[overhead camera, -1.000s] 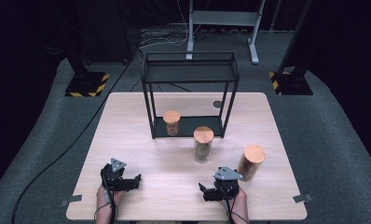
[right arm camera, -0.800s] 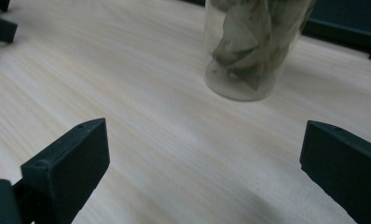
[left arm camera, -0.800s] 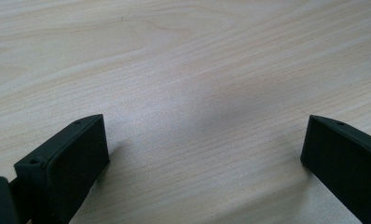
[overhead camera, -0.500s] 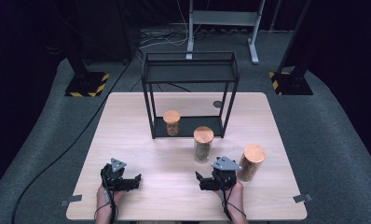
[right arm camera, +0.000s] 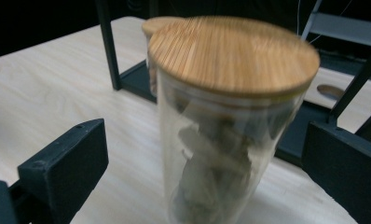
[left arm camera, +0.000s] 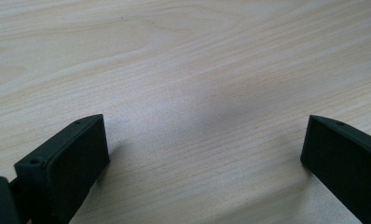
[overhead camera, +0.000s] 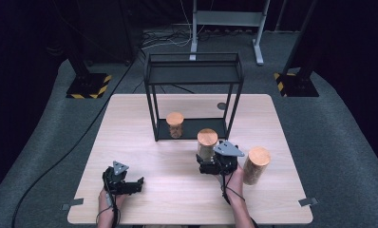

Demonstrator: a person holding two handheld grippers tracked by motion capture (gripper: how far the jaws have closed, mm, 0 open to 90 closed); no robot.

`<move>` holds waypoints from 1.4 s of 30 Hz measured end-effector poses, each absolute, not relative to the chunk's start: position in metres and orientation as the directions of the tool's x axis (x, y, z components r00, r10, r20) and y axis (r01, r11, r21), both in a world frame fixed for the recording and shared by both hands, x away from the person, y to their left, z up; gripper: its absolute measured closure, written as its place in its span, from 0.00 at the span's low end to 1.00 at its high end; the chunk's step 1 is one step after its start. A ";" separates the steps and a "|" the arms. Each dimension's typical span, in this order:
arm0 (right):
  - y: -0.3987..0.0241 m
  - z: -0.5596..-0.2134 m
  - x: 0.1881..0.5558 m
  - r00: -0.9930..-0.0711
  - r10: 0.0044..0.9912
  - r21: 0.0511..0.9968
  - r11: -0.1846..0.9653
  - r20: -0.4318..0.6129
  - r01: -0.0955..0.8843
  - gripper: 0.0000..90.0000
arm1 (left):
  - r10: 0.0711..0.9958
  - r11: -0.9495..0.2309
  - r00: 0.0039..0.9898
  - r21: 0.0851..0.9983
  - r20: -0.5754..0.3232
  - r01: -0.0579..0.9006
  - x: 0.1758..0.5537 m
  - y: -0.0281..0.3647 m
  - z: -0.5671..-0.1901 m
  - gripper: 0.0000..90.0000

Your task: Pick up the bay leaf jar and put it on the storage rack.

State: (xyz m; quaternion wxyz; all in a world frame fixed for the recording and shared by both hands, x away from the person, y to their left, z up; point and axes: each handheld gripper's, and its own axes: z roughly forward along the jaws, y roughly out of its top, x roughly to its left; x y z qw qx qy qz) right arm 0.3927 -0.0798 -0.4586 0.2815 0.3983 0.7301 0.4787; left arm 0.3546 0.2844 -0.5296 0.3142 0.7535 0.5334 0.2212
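Between claw (right arm camera: 207, 154) jaws, clear cylindrical jar (right arm camera: 221, 154), bamboo lid (right arm camera: 232, 56)

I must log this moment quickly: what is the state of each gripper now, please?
Left gripper: open, holding nothing, over the bare table.
Right gripper: open, its fingers on either side of the middle jar, not closed on it.

Left black handheld two-jaw gripper (overhead camera: 122, 183): compact dark body, grey three-cornered plate on top, thin black cable trailing back along forearm. Jaws: matte black flat rectangular blocks, small round screw hole near top edge of each. Right black handheld two-jaw gripper (overhead camera: 214, 164): same build, larger-looking grey three-cornered plate, black cable running down over hand (overhead camera: 233, 179) and wrist. Forearms bare, no sleeves visible.
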 end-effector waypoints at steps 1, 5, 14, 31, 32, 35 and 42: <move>-0.079 -0.458 0.395 -0.521 0.853 0.926 0.220 -0.031 0.306 0.00 | 0.943 -0.233 0.333 0.710 -0.002 0.665 0.355 0.284 -0.530 0.00; -0.077 -0.457 0.402 -0.512 0.858 0.935 0.215 -0.043 0.282 0.00 | 0.943 -0.233 0.333 0.710 -0.002 0.665 0.355 0.284 -0.530 0.00; -0.073 -0.458 0.413 -0.513 0.858 0.953 0.161 -0.006 0.258 0.00 | 0.943 -0.234 0.333 0.709 -0.002 0.665 0.355 0.284 -0.530 0.00; -0.073 -0.465 0.423 -0.500 0.866 0.968 0.099 0.031 0.231 0.00 | 0.943 -0.233 0.333 0.710 -0.002 0.665 0.355 0.284 -0.530 0.00; -0.074 -0.466 0.422 -0.503 0.864 0.970 0.090 0.036 0.225 0.03 | 0.943 -0.234 0.333 0.709 -0.002 0.665 0.355 0.284 -0.530 0.00; -0.074 -0.466 0.420 -0.504 0.862 0.978 0.060 0.051 0.201 0.13 | 0.943 -0.233 0.333 0.710 -0.002 0.665 0.355 0.284 -0.530 0.00; -0.076 -0.466 0.418 -0.513 0.857 0.979 0.059 0.050 0.195 0.21 | 0.943 -0.233 0.333 0.710 -0.002 0.665 0.355 0.284 -0.530 0.00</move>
